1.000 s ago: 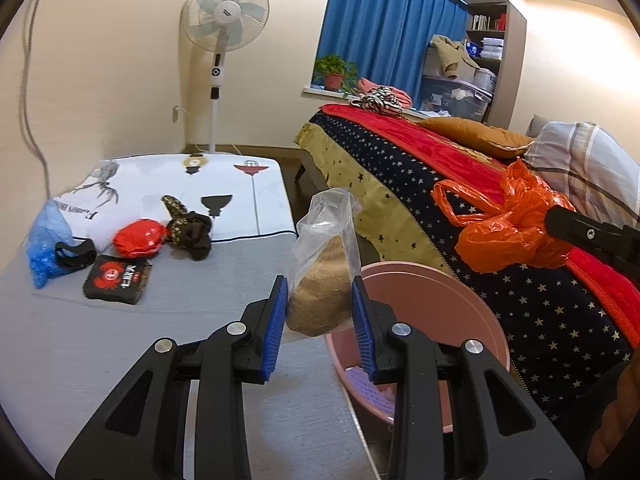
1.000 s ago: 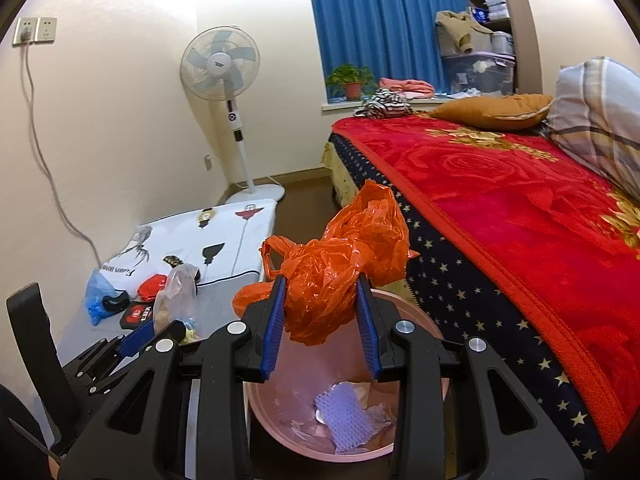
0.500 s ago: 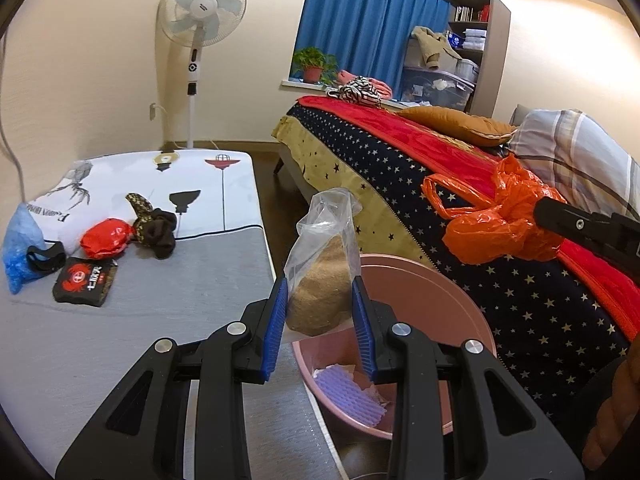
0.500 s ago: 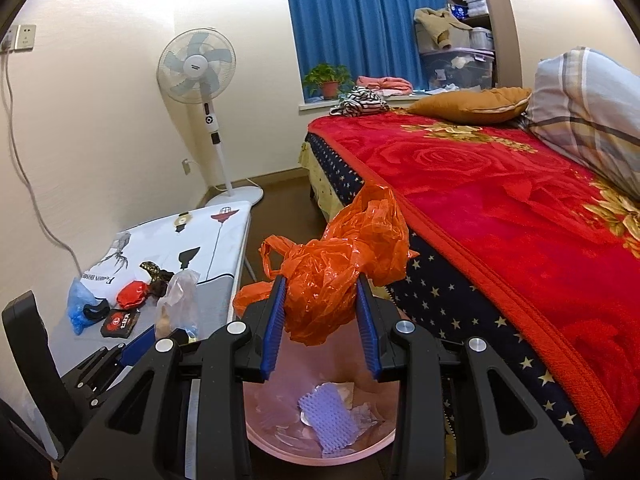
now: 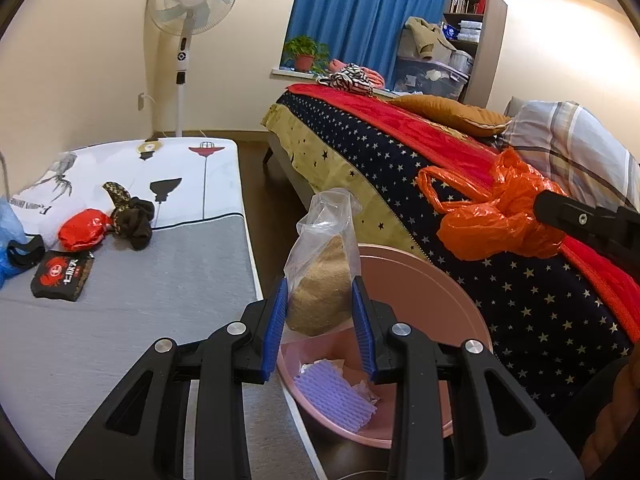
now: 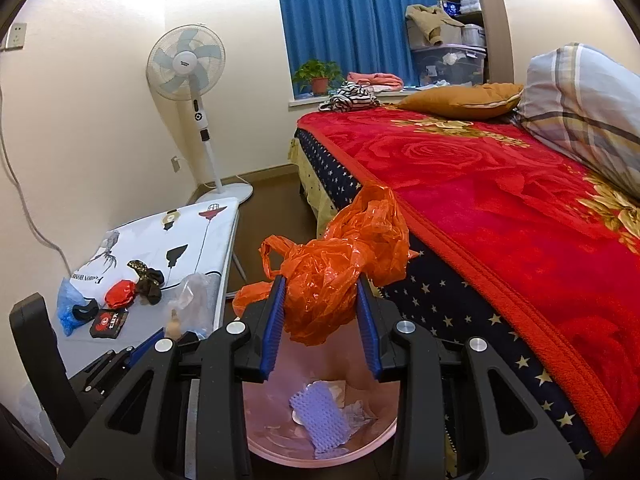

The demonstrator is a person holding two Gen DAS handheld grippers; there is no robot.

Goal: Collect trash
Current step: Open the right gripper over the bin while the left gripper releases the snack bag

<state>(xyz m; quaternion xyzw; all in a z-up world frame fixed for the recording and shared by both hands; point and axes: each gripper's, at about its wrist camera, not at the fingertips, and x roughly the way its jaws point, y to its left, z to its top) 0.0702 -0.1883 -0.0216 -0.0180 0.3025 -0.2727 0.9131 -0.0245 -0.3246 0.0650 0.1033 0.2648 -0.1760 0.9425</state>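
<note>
The bed (image 6: 500, 208) fills the room from 12 round to 4 o'clock, its red rose blanket hanging over a navy star-printed side. At 9 o'clock stands the bench (image 5: 132, 304), grey at the near end and white with printed figures farther off. On it lie a blue bag (image 6: 66, 306), a red crumpled wrapper (image 5: 82, 234), a dark sock bundle (image 5: 132, 220) and a black snack packet (image 5: 62, 276), close together near its left edge.

Between bench and bed, low at 6 o'clock, sits the pink basin (image 5: 420, 292), already holding a lilac foam net (image 6: 320, 420) and some pale scraps.

The orange plastic bag (image 6: 332, 276) hangs over the basin, bunched, its long axis tilting up toward 1 o'clock, with one loop handle sticking out at 9 o'clock. The right gripper (image 6: 320, 320) has its jaws partly closed and clamped on the lower bulk of this bag, the blue pads pressing into the crinkled film on both sides.

The clear bag of brown crumbs (image 5: 324, 276) stands nearly upright above the basin's near rim, long axis running up to 12 o'clock, its empty twisted neck at the top and the filled part at the bottom. The left gripper (image 5: 320, 320) has jaws set about as narrow and clamped on the filled lower part, one pad on each flank.
</note>
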